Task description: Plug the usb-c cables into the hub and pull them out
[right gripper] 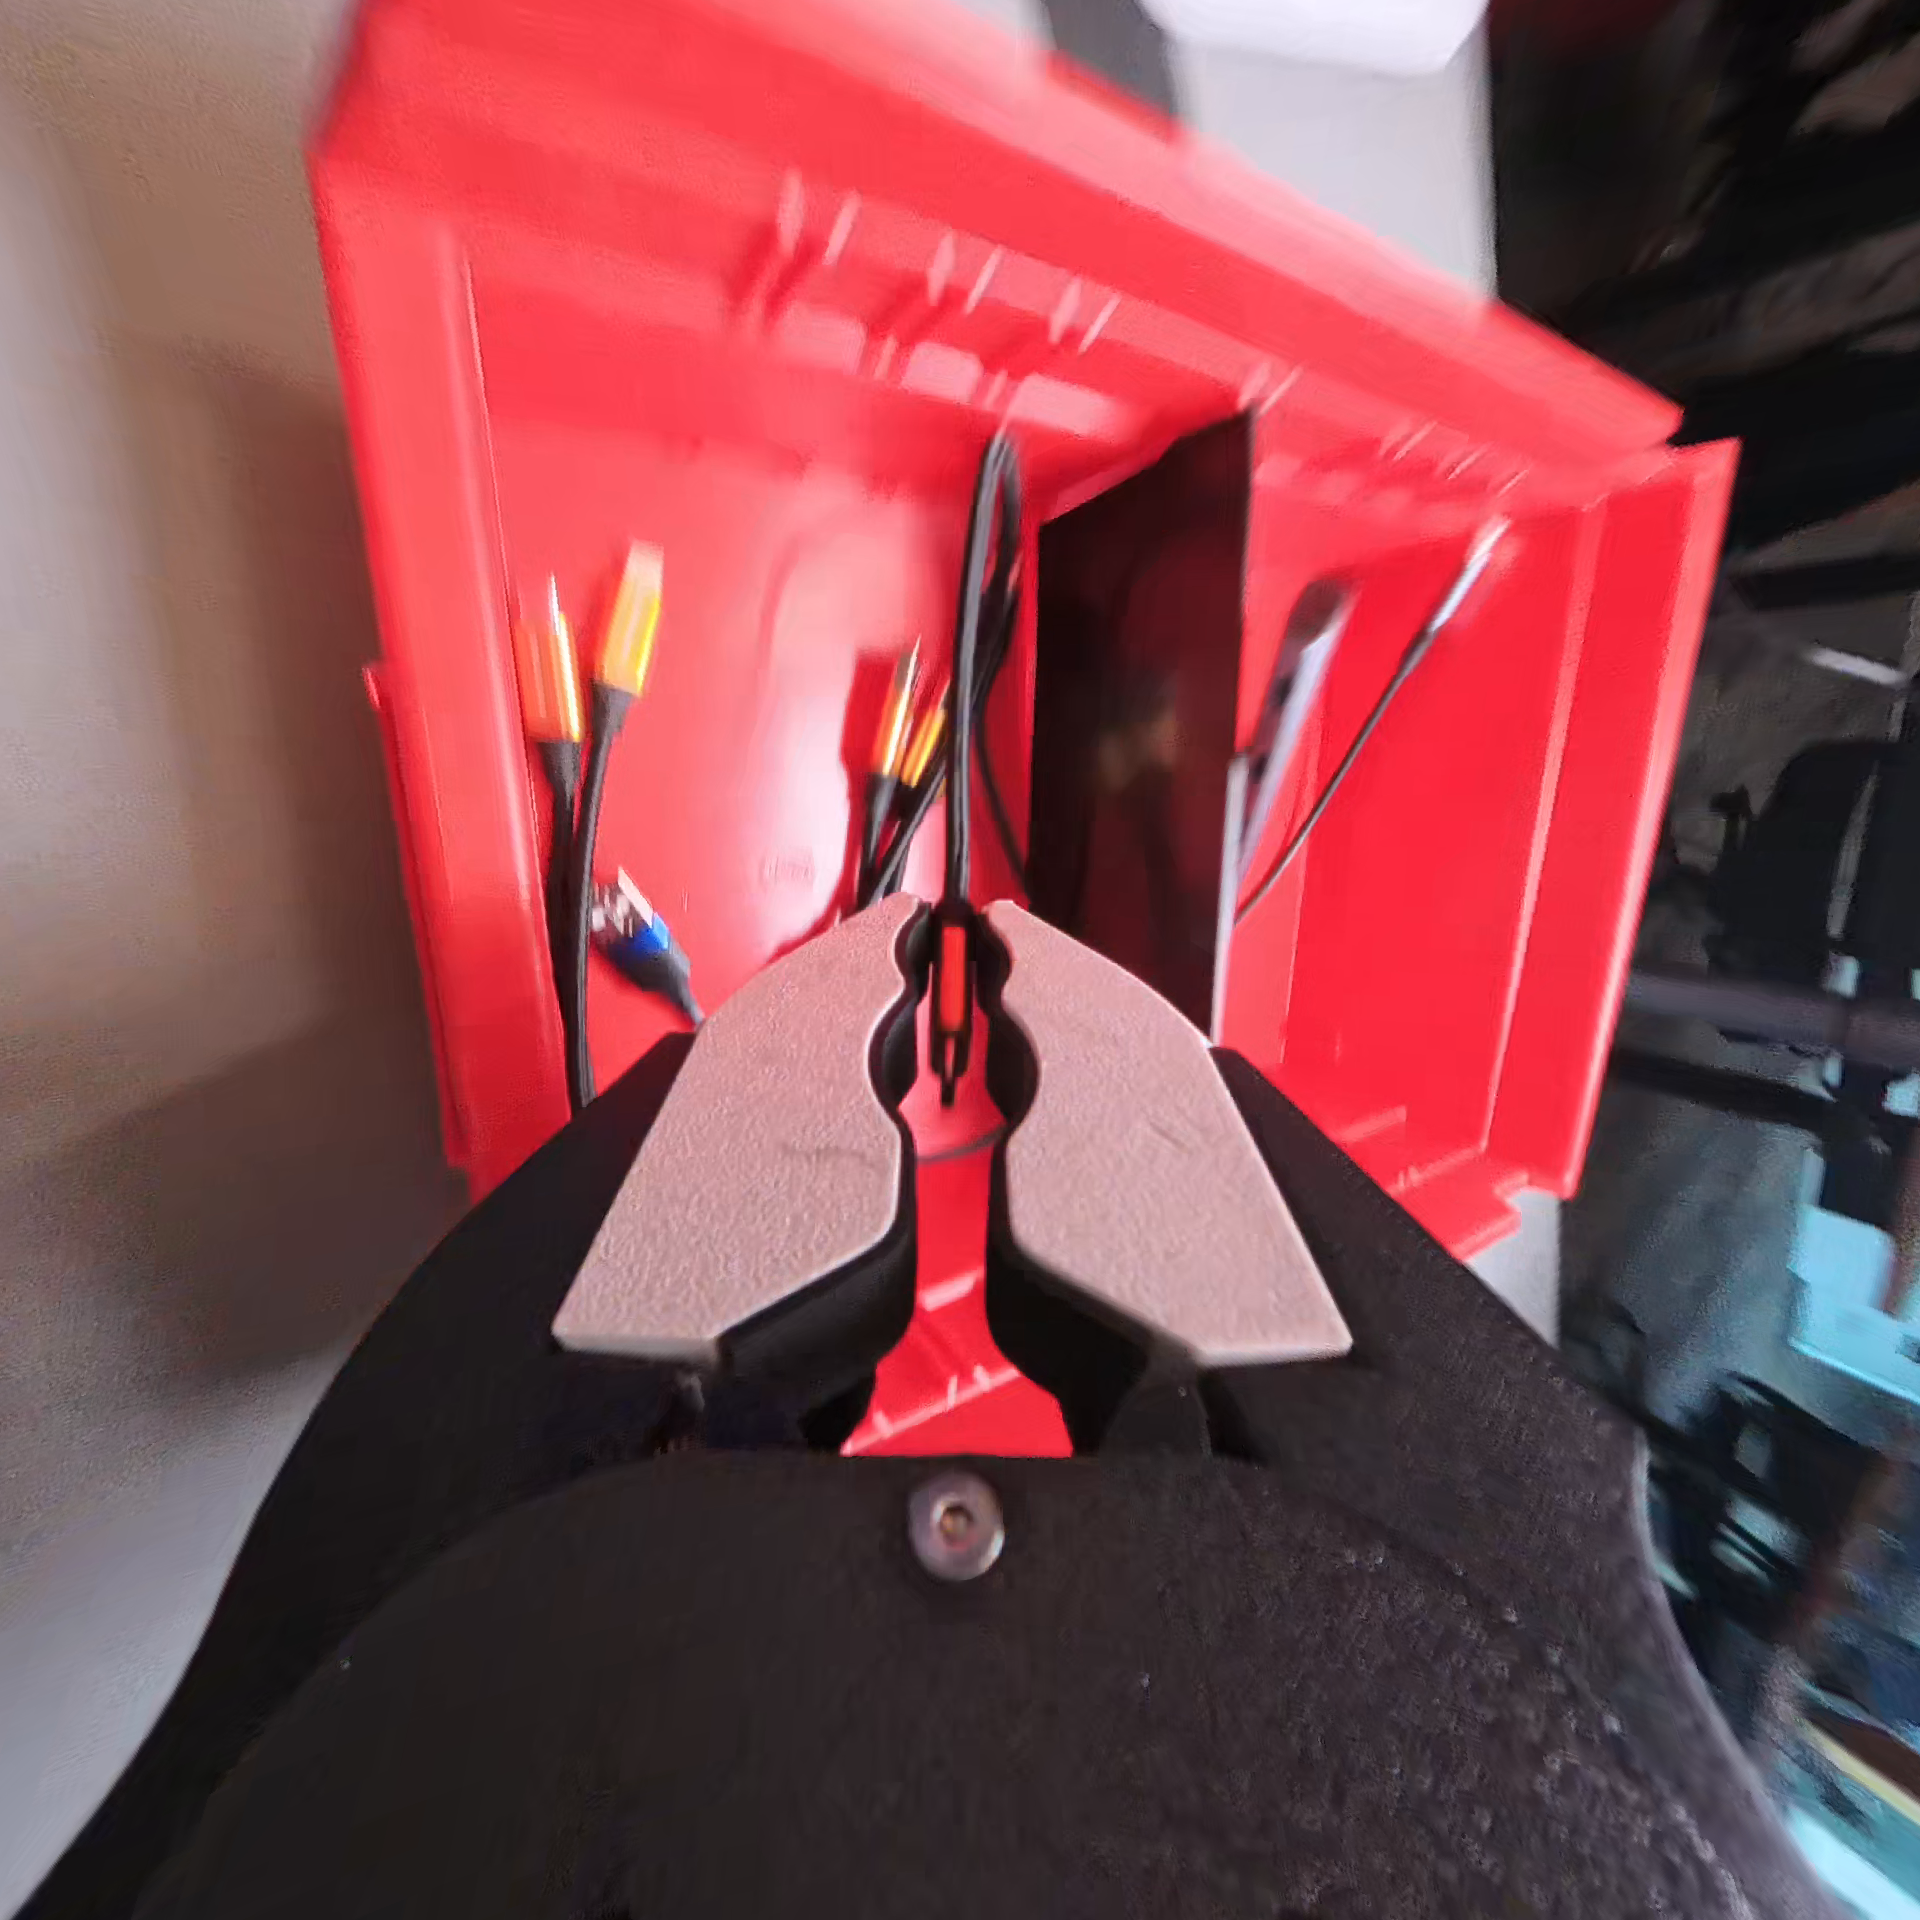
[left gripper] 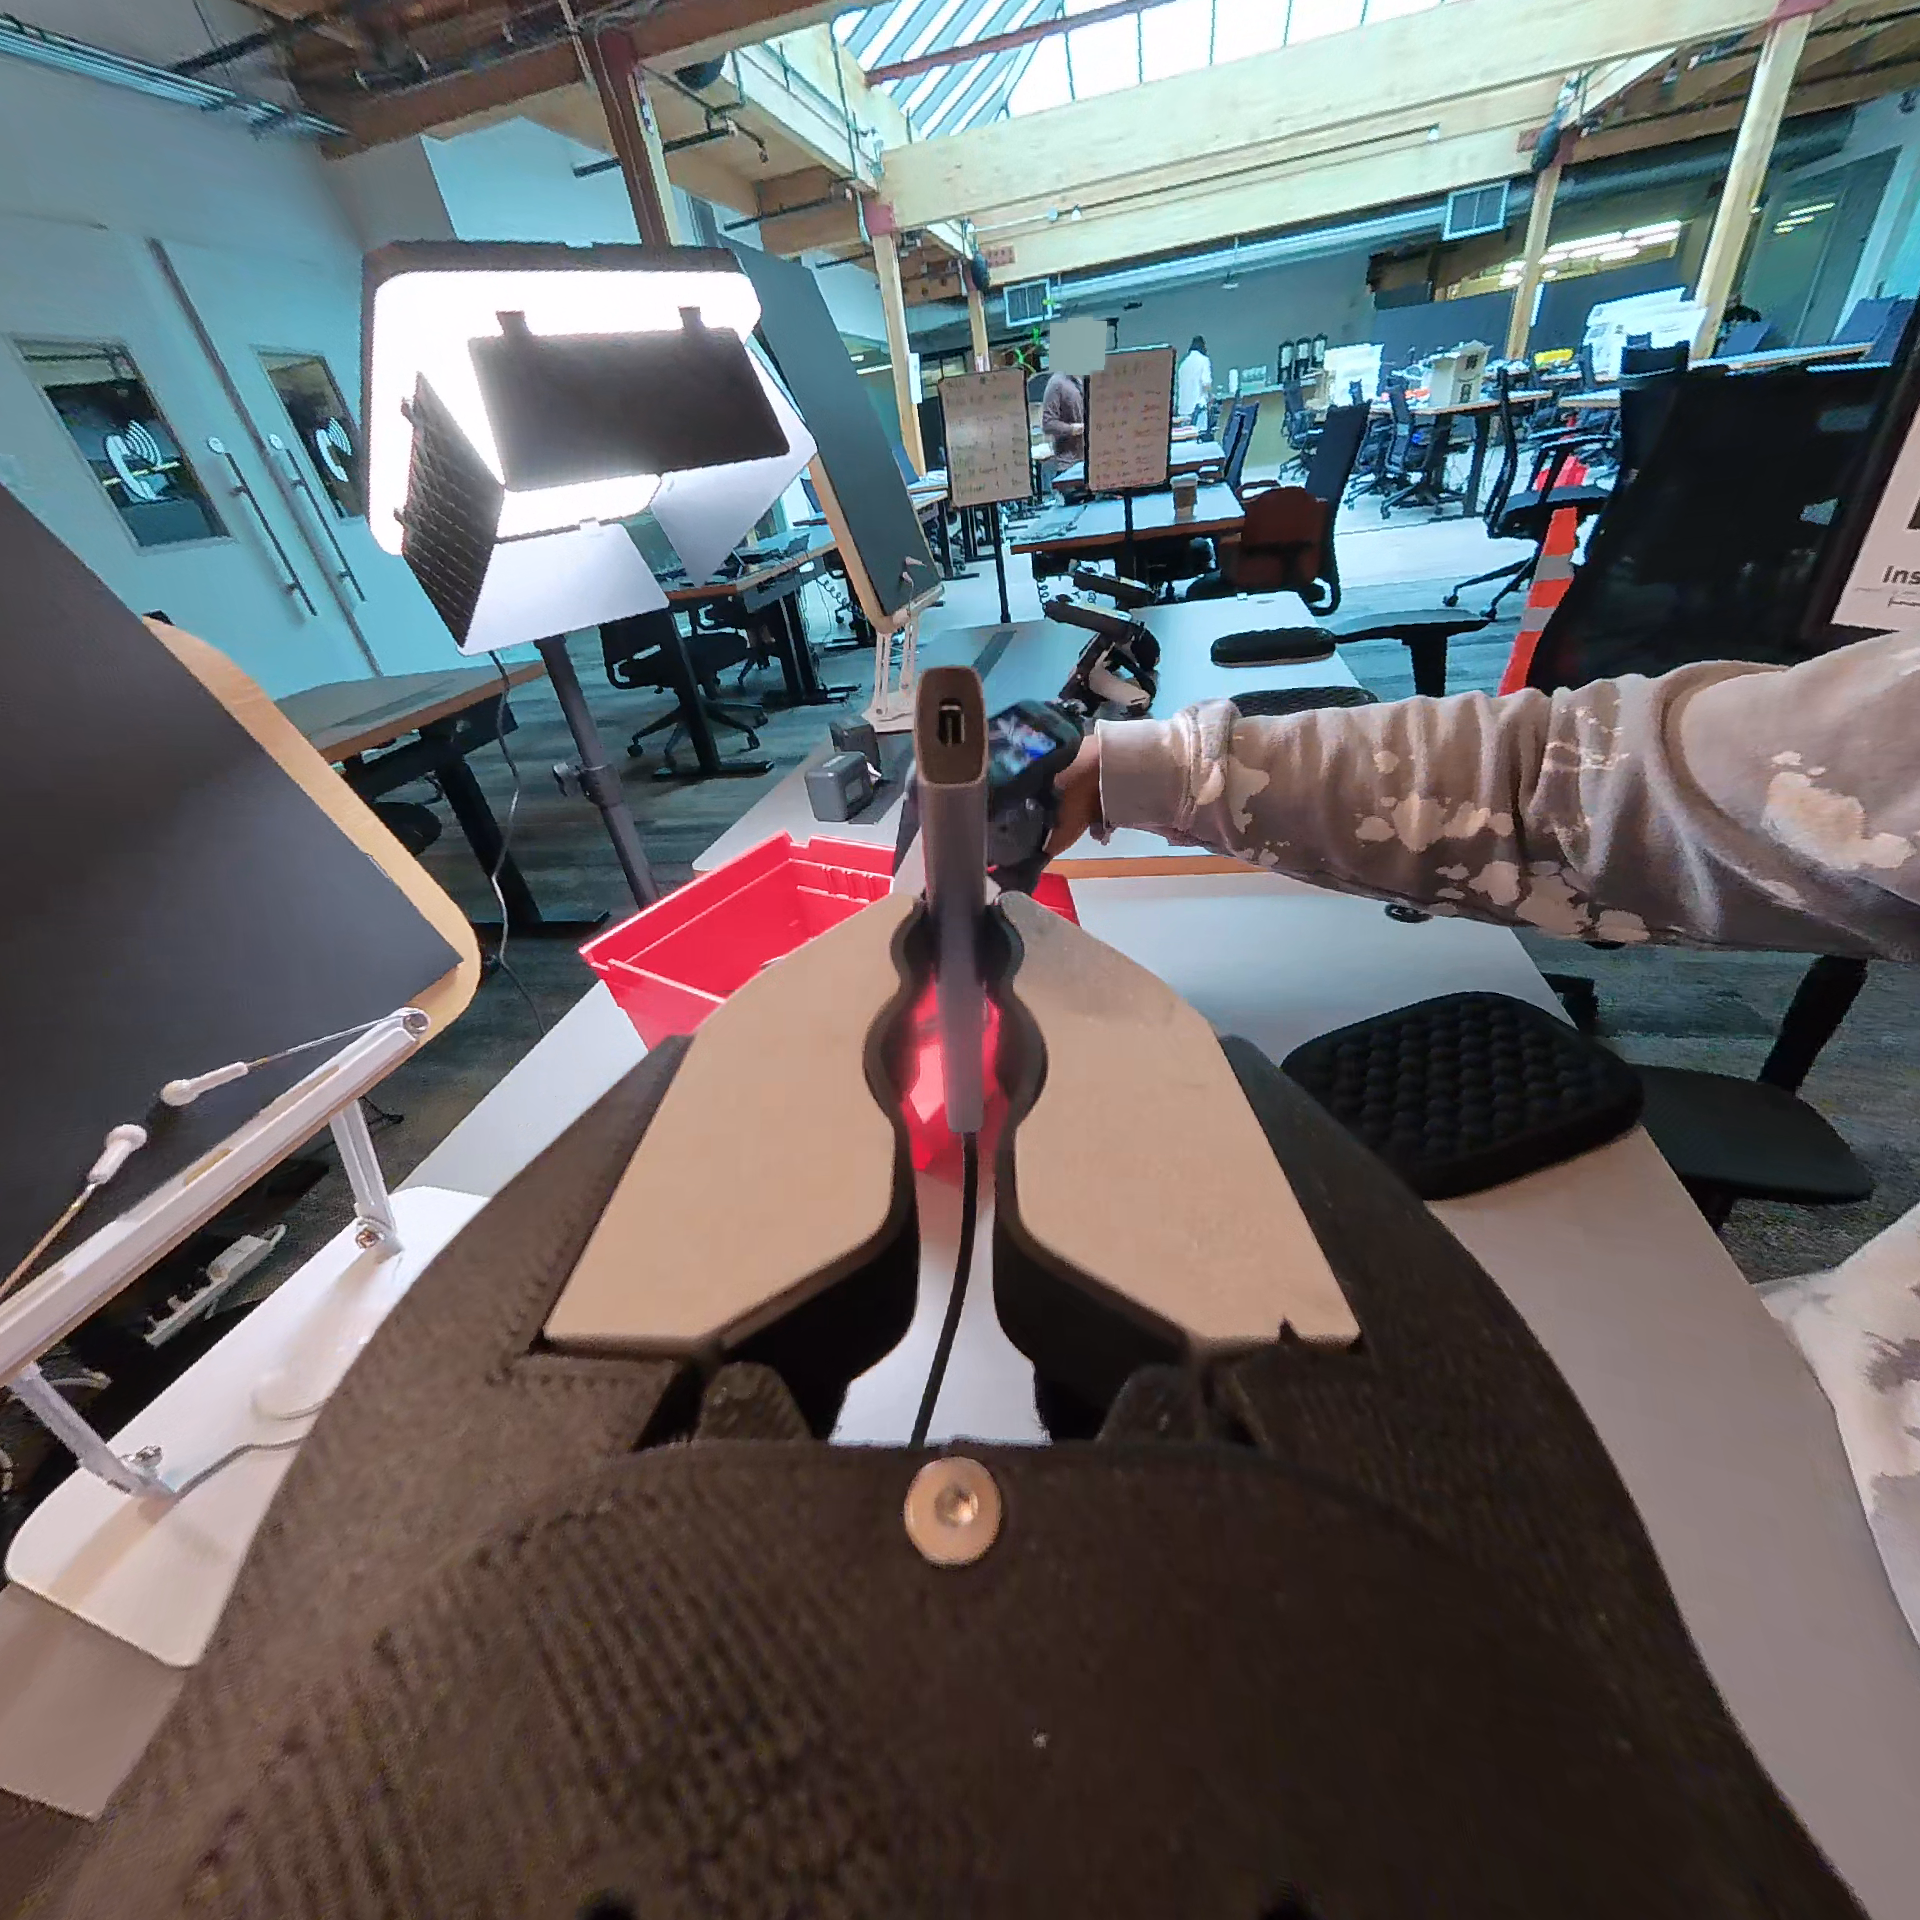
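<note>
In the left wrist view my left gripper is shut on a slim grey hub. The hub stands upright with a port on its top end, and its black cord trails down between the fingers. In the right wrist view, which is motion-blurred, my right gripper is shut on an orange usb-c plug. The plug's thin black cable runs away into the red bin. More orange-tipped cables and a blue plug lie in the bin.
A black divider splits the red bin, which sits on the white table. A person's sleeved arm reaches across behind the hub. A black board on a stand, a lit light panel and a black mesh pad stand around. There is about 40 cm between the tips of the two grippers.
</note>
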